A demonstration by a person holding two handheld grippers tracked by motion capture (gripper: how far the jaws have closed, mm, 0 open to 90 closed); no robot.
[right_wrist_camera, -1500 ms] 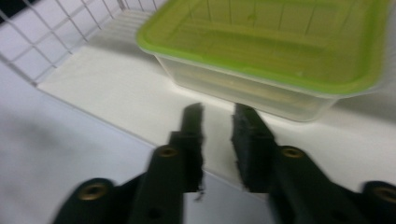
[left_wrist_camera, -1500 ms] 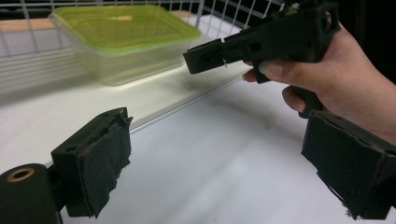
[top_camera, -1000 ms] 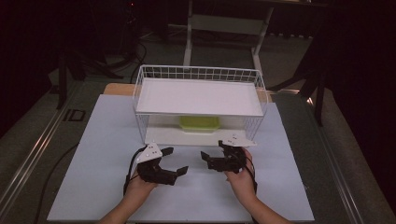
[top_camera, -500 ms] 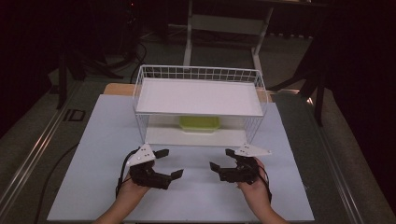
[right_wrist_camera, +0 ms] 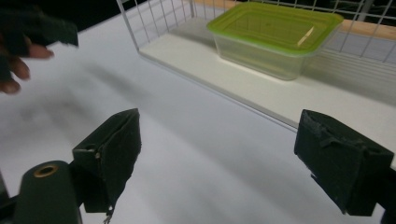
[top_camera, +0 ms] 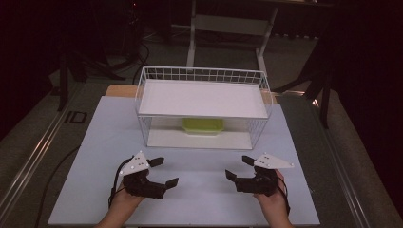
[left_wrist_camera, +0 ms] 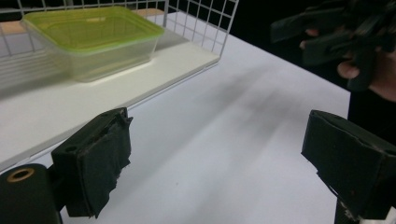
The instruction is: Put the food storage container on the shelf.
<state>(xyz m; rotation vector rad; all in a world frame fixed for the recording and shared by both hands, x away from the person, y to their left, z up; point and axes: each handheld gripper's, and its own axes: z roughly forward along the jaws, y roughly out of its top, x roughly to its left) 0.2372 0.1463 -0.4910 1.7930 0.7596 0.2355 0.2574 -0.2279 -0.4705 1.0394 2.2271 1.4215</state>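
Now we hold the left gripper (top_camera: pixel 159 172) and right gripper (top_camera: pixel 235 167) wide apart above the white bench (top_camera: pixel 199 199). Further, the clear plastic box with green lid (top_camera: pixel 203 126) sits under the white wire shelf (top_camera: pixel 204 97); we should approach low and straight.

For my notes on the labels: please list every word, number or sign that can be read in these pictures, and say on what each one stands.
"ID" in pale letters on the dark floor left of the table.
The box, its green lid, the wire rack and both grippers carry no readable text.
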